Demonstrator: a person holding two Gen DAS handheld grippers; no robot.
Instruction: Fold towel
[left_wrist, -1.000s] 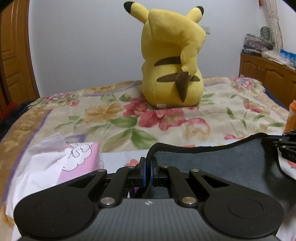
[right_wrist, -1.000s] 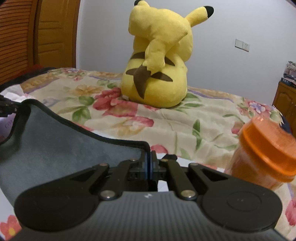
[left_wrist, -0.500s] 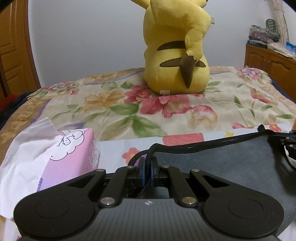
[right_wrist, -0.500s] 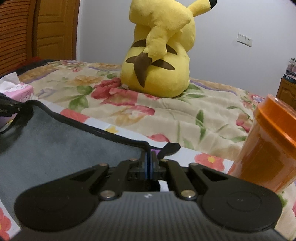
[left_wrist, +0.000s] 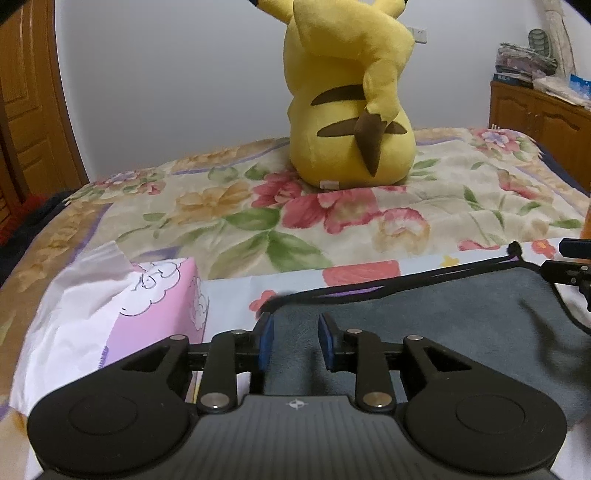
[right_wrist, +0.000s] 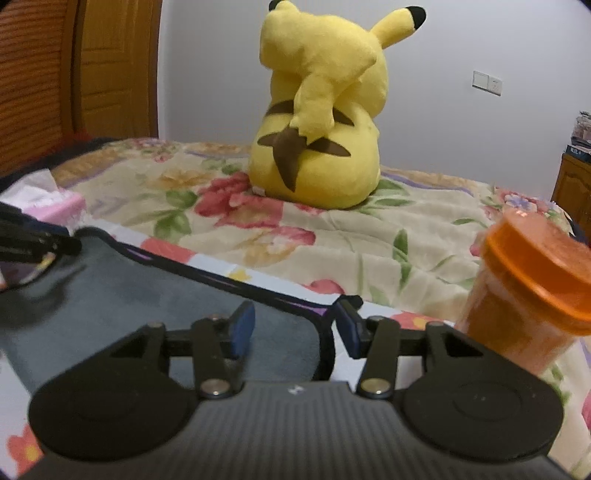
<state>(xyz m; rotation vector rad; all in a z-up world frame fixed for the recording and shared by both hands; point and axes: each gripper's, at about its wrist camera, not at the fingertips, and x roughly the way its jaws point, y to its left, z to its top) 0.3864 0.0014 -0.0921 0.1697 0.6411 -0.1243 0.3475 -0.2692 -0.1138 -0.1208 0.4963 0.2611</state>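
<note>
A dark grey towel (left_wrist: 436, 317) with a black hem lies flat on the flowered bed. My left gripper (left_wrist: 293, 343) is open above its far left corner, and the cloth lies under the blue pads. My right gripper (right_wrist: 293, 328) is open above the far right corner of the towel (right_wrist: 147, 295), the hem corner between the pads. Each gripper's tip shows at the edge of the other's view.
A big yellow plush toy (left_wrist: 347, 99) sits on the flowered bedspread (left_wrist: 221, 206) beyond the towel. A pink tissue box (left_wrist: 155, 299) stands left of the towel. An orange lidded jar (right_wrist: 532, 288) stands right of it. A wooden cabinet (left_wrist: 543, 114) is at far right.
Both grippers lowered the towel's far edge onto the bed, then opened and let go of its corners. The towel now lies flat.
</note>
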